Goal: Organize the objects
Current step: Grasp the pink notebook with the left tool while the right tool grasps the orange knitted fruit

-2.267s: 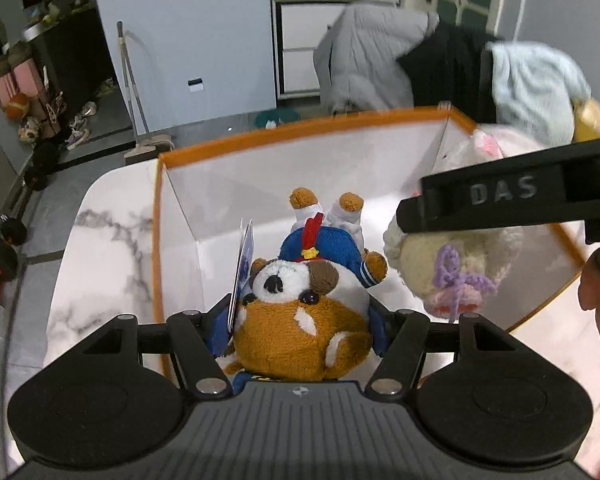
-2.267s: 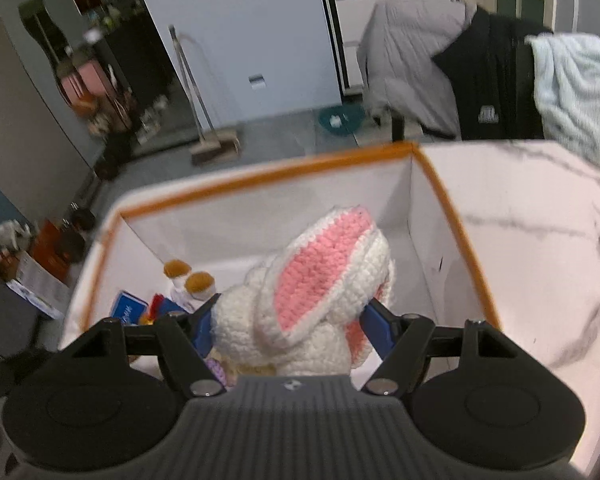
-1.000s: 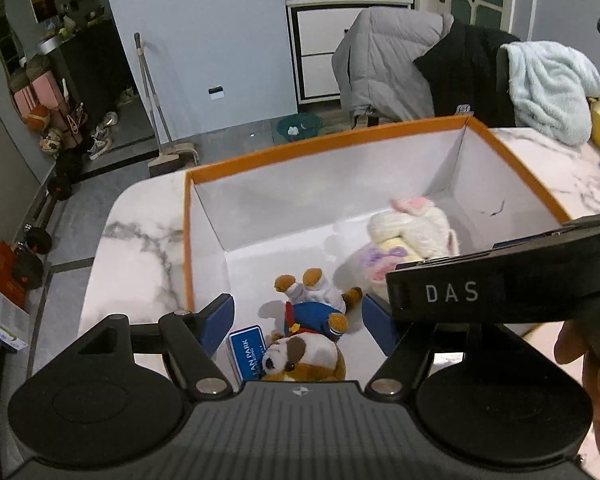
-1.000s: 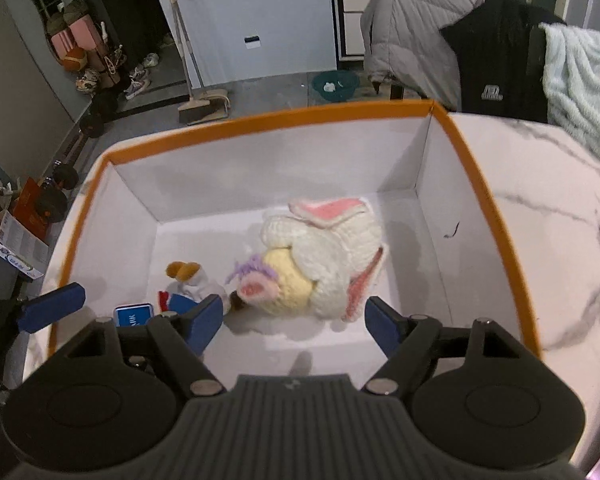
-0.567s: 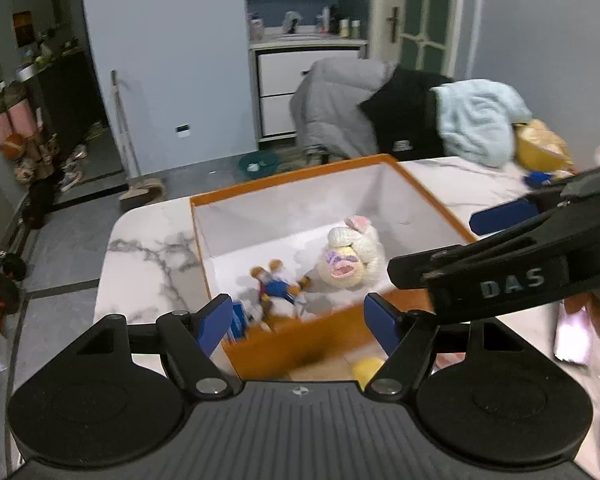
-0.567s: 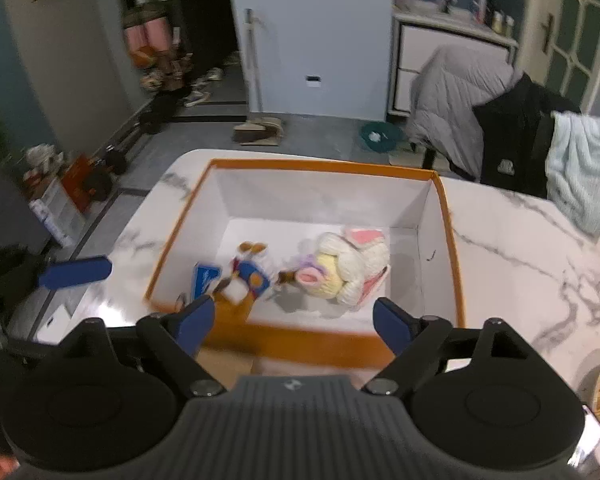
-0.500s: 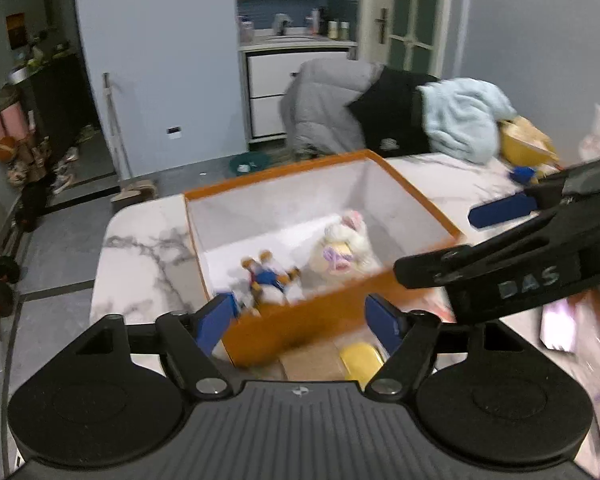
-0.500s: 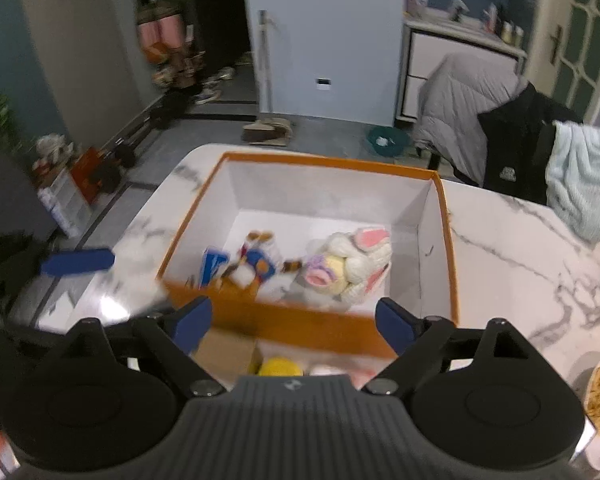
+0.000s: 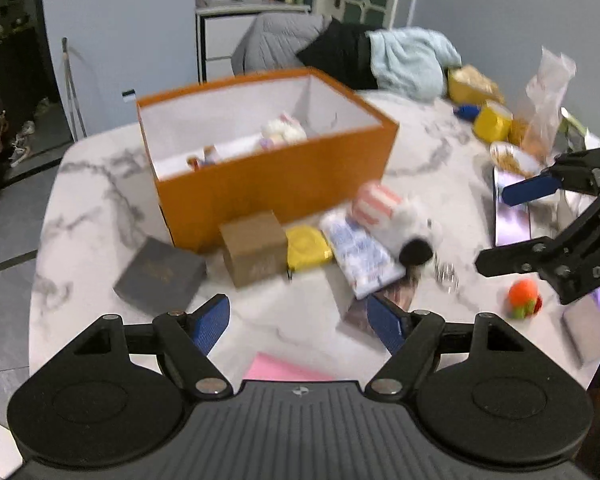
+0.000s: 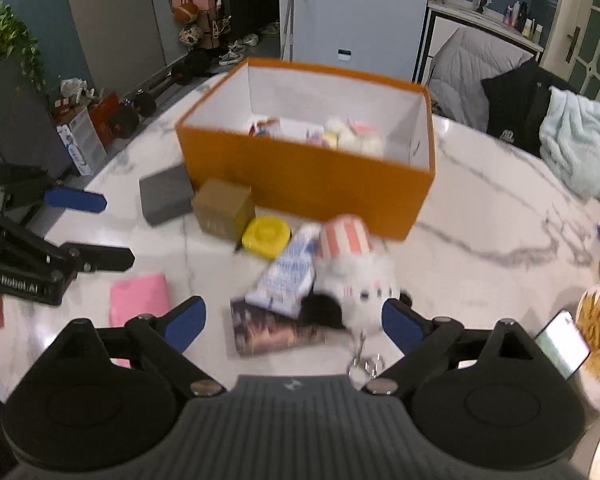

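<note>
An orange box (image 9: pixel 276 176) (image 10: pixel 308 176) stands on the marble table with the dog plush (image 9: pixel 202 158) and the knitted bunny (image 9: pixel 282 132) (image 10: pixel 352 138) inside. In front of it lie a brown carton (image 9: pixel 254 246) (image 10: pixel 224 208), a yellow lid (image 9: pixel 306 246) (image 10: pixel 266 236), a grey box (image 9: pixel 160 276) (image 10: pixel 166 194), a blue-white packet (image 9: pixel 360 258) (image 10: pixel 290 274), a white plush with a striped hat (image 9: pixel 396 216) (image 10: pixel 352 268) and a pink pad (image 10: pixel 140 298). My left gripper (image 9: pixel 298 322) and right gripper (image 10: pixel 292 318) are both open and empty, held back above these loose things.
Snack bags, a bowl of food (image 9: pixel 514 160) and a phone (image 10: pixel 562 344) lie at the table's right side. An orange ball (image 9: pixel 522 298) and metal rings (image 9: pixel 448 274) lie near the right gripper. Clothes hang on chairs behind the table.
Both grippers let go of the plush toys inside the box, then pulled up and back. Now the box is seen from outside with the loose objects in front of it.
</note>
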